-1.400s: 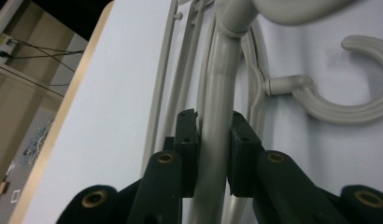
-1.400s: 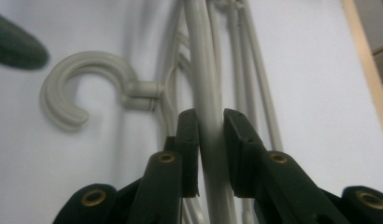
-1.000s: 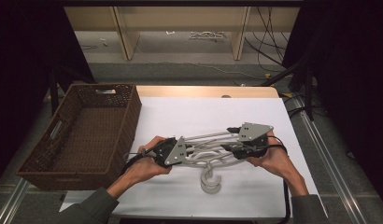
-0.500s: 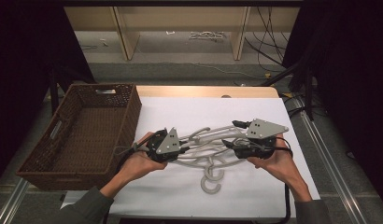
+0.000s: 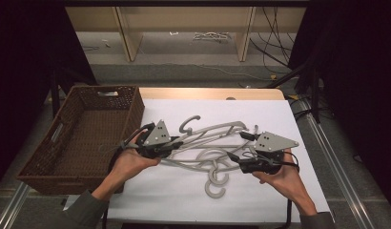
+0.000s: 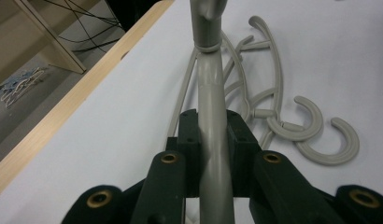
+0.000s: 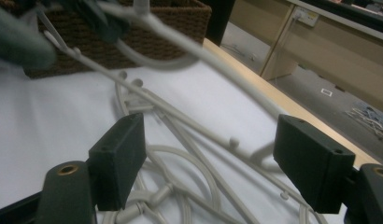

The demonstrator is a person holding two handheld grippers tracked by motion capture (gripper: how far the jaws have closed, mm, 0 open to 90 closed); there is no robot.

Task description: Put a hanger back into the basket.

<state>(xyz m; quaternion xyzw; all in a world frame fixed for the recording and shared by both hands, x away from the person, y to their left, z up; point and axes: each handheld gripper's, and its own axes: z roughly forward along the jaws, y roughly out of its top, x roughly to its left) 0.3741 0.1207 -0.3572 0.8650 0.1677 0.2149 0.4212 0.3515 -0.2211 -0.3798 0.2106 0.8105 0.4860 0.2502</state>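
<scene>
Several grey plastic hangers [image 5: 210,160] lie tangled on the white table top [image 5: 279,119]. My left gripper [image 5: 177,143] is shut on one arm of a hanger [image 5: 217,129], which is raised off the pile with its hook [image 5: 189,123] pointing up. In the left gripper view the pads of that gripper [image 6: 212,135] clamp the grey arm [image 6: 210,88]. My right gripper [image 5: 237,145] is open at the hanger's other end; its jaws have just been opening. In the right gripper view, this gripper [image 7: 215,161] has only the lying hangers [image 7: 180,163] behind the gap, and the raised hanger [image 7: 217,60] crosses above.
A brown wicker basket [image 5: 136,114] stands at the table's left edge, close to my left hand, and also shows in the right gripper view [image 7: 171,28]. Two loose hooks [image 5: 217,183] lie near the front. Wooden shelving and cables are on the floor beyond.
My left gripper has lifted its end of the hanger and drawn it left. The right jaws have spread apart and come off the hanger, and that hand has shifted right.
</scene>
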